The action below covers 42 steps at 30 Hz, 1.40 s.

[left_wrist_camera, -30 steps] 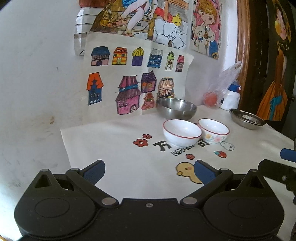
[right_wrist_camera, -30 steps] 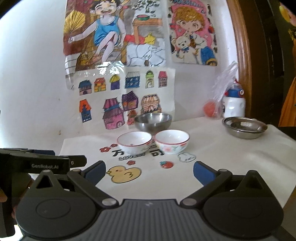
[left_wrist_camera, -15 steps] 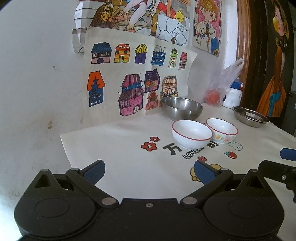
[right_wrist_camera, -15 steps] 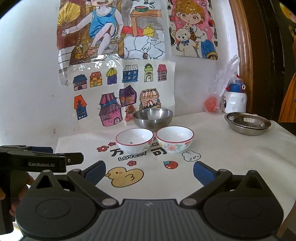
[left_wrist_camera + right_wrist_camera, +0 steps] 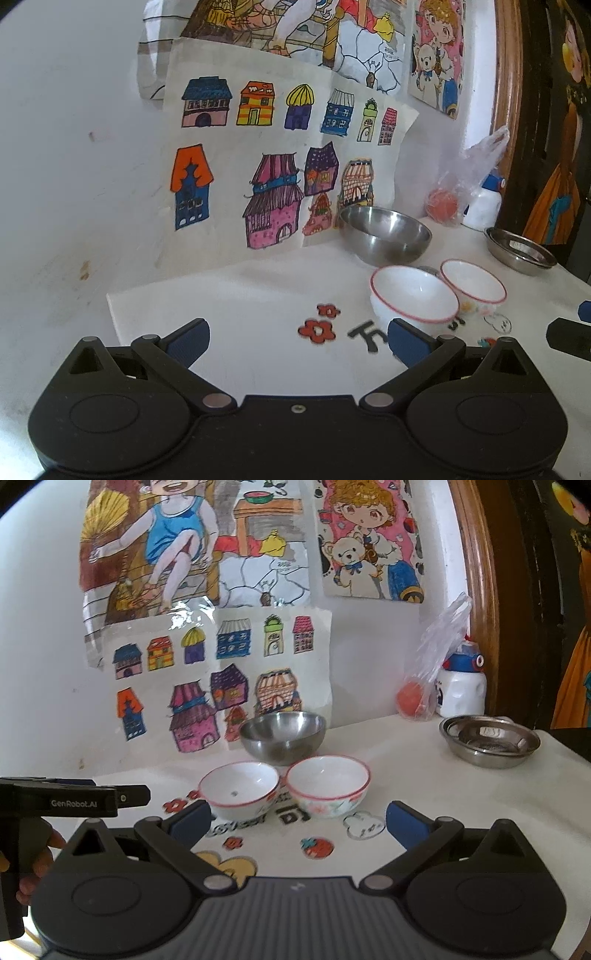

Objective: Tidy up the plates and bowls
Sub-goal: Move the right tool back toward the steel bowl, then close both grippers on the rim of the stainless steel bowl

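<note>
Right wrist: two white bowls (image 5: 284,788), one steel bowl (image 5: 282,736); both grippers' fingers (image 5: 190,821) spread, empty.

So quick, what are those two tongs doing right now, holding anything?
Left tongs: open, holding nothing.
Right tongs: open, holding nothing.
</note>
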Each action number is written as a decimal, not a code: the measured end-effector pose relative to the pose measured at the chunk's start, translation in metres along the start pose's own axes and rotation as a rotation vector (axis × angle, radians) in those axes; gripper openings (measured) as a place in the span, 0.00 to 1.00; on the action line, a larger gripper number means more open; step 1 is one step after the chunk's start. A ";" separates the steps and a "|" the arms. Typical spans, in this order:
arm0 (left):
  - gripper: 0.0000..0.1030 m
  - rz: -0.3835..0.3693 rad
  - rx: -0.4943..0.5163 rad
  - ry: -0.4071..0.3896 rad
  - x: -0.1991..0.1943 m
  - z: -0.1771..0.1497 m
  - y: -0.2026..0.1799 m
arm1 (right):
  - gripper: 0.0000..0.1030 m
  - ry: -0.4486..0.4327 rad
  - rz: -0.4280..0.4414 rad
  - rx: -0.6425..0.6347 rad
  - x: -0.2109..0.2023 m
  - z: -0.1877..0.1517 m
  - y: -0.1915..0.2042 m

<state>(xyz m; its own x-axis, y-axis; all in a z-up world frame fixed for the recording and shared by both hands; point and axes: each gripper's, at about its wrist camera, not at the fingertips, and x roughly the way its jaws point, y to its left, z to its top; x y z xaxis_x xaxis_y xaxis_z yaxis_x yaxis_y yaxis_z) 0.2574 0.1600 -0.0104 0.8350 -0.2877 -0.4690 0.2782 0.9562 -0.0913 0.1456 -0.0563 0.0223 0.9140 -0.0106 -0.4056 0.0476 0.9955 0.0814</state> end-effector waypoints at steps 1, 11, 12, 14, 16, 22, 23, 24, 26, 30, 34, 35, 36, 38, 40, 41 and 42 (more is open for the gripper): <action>0.99 -0.002 -0.001 -0.003 0.003 0.003 0.000 | 1.00 -0.002 -0.002 0.000 0.003 0.003 -0.002; 0.99 -0.024 -0.009 0.008 0.051 0.031 -0.015 | 1.00 -0.007 -0.003 0.001 0.044 0.033 -0.027; 0.99 -0.027 -0.011 0.010 0.056 0.034 -0.017 | 1.00 -0.005 0.000 0.002 0.050 0.038 -0.030; 0.99 -0.036 -0.018 0.019 0.068 0.041 -0.021 | 1.00 -0.002 0.007 0.005 0.060 0.045 -0.035; 0.99 -0.042 -0.031 0.031 0.080 0.047 -0.024 | 1.00 0.008 0.016 0.012 0.072 0.053 -0.041; 0.99 -0.056 -0.059 0.060 0.119 0.067 -0.031 | 1.00 0.036 0.039 0.020 0.112 0.078 -0.053; 0.99 -0.054 -0.061 0.063 0.124 0.069 -0.032 | 1.00 0.046 0.043 0.029 0.119 0.081 -0.055; 0.99 -0.055 -0.065 0.068 0.130 0.072 -0.034 | 1.00 0.059 0.046 0.040 0.127 0.084 -0.057; 0.99 -0.054 -0.073 0.080 0.142 0.077 -0.036 | 1.00 0.085 0.060 0.062 0.145 0.089 -0.059; 0.99 -0.054 -0.086 0.112 0.160 0.084 -0.039 | 1.00 0.131 0.074 0.085 0.174 0.094 -0.059; 0.99 -0.053 -0.120 0.144 0.173 0.087 -0.037 | 0.97 0.180 0.072 0.099 0.195 0.093 -0.057; 0.99 -0.050 -0.132 0.151 0.175 0.088 -0.036 | 0.96 0.188 0.067 0.098 0.198 0.093 -0.057; 0.99 -0.046 -0.142 0.158 0.177 0.088 -0.035 | 0.94 0.198 0.061 0.093 0.201 0.092 -0.055; 0.99 -0.043 -0.160 0.169 0.180 0.088 -0.033 | 0.89 0.219 0.047 0.078 0.206 0.090 -0.052; 0.99 -0.047 -0.172 0.173 0.182 0.088 -0.032 | 0.85 0.235 0.053 0.081 0.211 0.088 -0.051; 0.98 -0.047 -0.175 0.175 0.183 0.088 -0.031 | 0.85 0.242 0.060 0.089 0.212 0.088 -0.051; 0.98 -0.049 -0.177 0.176 0.183 0.088 -0.031 | 0.82 0.250 0.066 0.099 0.214 0.087 -0.052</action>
<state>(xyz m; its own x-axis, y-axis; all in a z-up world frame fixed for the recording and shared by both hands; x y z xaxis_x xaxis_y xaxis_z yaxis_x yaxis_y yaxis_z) 0.4435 0.0733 -0.0164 0.7231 -0.3347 -0.6042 0.2156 0.9404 -0.2628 0.3743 -0.1185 0.0103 0.7889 0.0896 -0.6079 0.0420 0.9791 0.1988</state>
